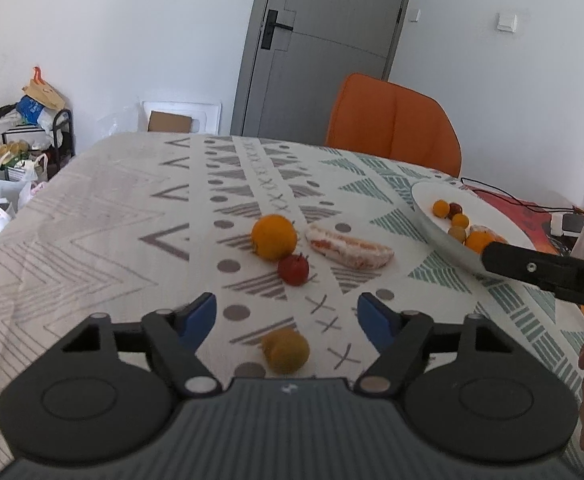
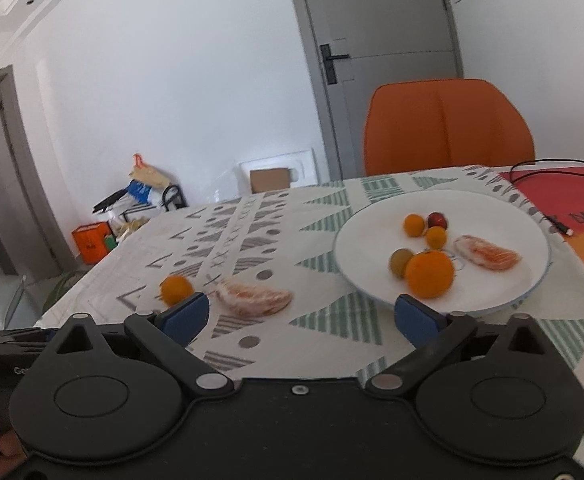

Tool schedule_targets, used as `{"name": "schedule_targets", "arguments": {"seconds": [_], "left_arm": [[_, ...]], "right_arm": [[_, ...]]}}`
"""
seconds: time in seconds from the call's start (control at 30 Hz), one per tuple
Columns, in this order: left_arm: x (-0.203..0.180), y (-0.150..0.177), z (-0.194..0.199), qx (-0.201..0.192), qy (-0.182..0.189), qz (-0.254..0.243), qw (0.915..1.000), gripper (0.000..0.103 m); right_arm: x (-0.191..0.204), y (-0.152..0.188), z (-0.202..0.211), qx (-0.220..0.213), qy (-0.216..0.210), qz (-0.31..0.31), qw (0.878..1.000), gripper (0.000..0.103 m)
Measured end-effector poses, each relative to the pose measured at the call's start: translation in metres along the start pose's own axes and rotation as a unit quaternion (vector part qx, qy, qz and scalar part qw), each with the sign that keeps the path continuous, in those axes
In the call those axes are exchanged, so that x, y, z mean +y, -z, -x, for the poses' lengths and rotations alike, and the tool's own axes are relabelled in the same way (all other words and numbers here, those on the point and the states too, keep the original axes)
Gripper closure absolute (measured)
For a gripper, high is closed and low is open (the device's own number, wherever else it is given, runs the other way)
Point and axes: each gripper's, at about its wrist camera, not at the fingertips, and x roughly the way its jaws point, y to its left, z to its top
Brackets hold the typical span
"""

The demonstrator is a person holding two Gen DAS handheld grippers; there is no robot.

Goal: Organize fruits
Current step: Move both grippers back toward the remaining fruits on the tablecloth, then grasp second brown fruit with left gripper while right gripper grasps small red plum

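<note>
Fruit sorting stands roughly half done on a table covered with a patterned tablecloth [image 1: 104, 208]. The white plate [image 2: 355, 240], at the right of the table, already carries a large orange [image 2: 429, 274], two small orange fruits, a small red fruit [image 2: 437, 220], an olive-yellow fruit [image 2: 400, 262] and a peeled citrus segment [image 2: 487, 257].

Four pieces remain on the cloth, judging from both views: another orange [image 1: 273, 237], a small red fruit with a stem [image 1: 293, 269] just in front of it, a second peeled citrus segment [image 1: 348, 249] to their right, and a yellowish fruit [image 1: 286, 350] nearest the camera.

The left gripper [image 1: 286, 318] hangs over that yellowish fruit with its blue pads [image 1: 198, 318] spread apart on either side; no pad touches it, so the claw is released and holds nothing. The right gripper [image 2: 301, 316] is likewise released and empty, its pads wide, the right one at the plate's near rim.

Only the left wrist view shows the yellowish fruit and the stemmed red fruit; in it the plate is seen edge-on and partly blocked by the right gripper's black body. Only the right wrist view lays the plate's contents out in full, though with some blur, and it also shows a red mat [image 2: 571, 196] and a black cable [image 2: 547, 164] at the far right. An orange chair [image 1: 393, 124] stands behind the table.
</note>
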Motion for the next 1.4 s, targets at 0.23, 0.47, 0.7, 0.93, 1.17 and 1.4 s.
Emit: {"name": "schedule_targets", "arguments": {"seconds": [0.23,0.47,0.7,0.93,1.17,1.4], "left_arm": [[0.007,0.012,-0.011,0.019,0.002,0.012,0.9998,0.078],[0.03,0.005,-0.01,0.01,0.01,0.042,0.999,0.078],[0.053,-0.003,-0.005,-0.001,-0.003,0.061,0.9981,0.078],[0.078,-0.006,0.0,-0.01,-0.016,0.078,0.9968,0.078],[0.105,-0.009,0.004,-0.02,-0.023,0.107,0.9938,0.078],[0.112,-0.014,0.003,-0.021,-0.033,0.108,0.9933,0.078]], "right_arm": [[0.016,0.006,-0.013,0.026,-0.014,0.017,0.999,0.012],[0.036,0.01,-0.033,0.053,-0.026,0.04,0.997,0.018],[0.06,0.008,-0.049,0.065,-0.047,0.06,0.995,0.025],[0.081,0.006,-0.069,0.082,-0.063,0.074,0.992,0.039],[0.101,0.002,-0.097,0.101,-0.064,0.085,0.989,0.044],[0.112,0.003,-0.106,0.112,-0.079,0.097,0.986,0.082]]}}
